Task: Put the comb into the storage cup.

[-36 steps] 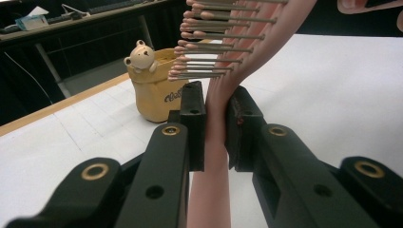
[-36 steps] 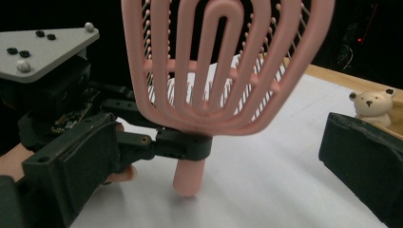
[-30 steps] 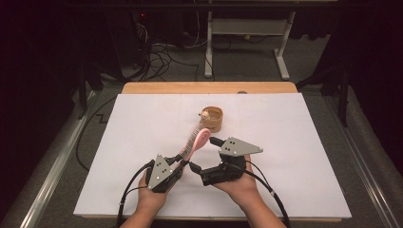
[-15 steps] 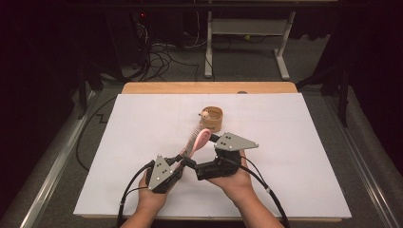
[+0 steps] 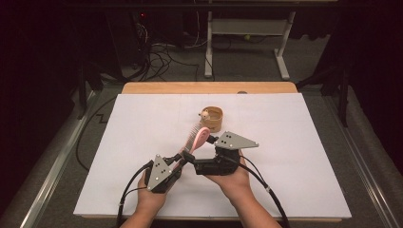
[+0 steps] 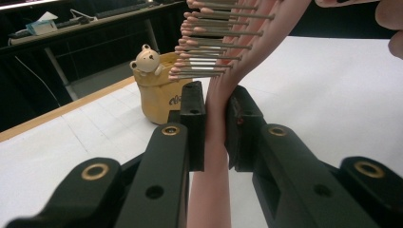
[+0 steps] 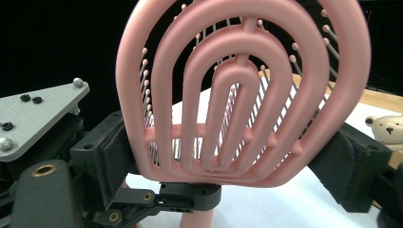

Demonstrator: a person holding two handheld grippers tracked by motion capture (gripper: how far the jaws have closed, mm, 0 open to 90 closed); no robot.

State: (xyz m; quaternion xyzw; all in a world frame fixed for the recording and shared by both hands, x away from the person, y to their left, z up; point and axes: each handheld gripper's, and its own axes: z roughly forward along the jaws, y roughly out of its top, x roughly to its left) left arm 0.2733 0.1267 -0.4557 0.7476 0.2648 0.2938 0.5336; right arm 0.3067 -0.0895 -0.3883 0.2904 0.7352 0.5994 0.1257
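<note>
Hairbrush stands tilted above the white counter, its handle pinched tight in my left tongs. My right tongs have just been closing around its head (pads touching both edges), near the bear cup.

Two bare hands and forearms, no sleeves showing, come in from the bottom edge of the high view. Each hand carries a black, angular two-fingered tool: the left gripper and the right gripper. Each is topped by a grey three-cornered metal plate dotted with dark screws and trails a black cable. Their black fingers show brass-coloured rivets and thick matte pads.
</note>
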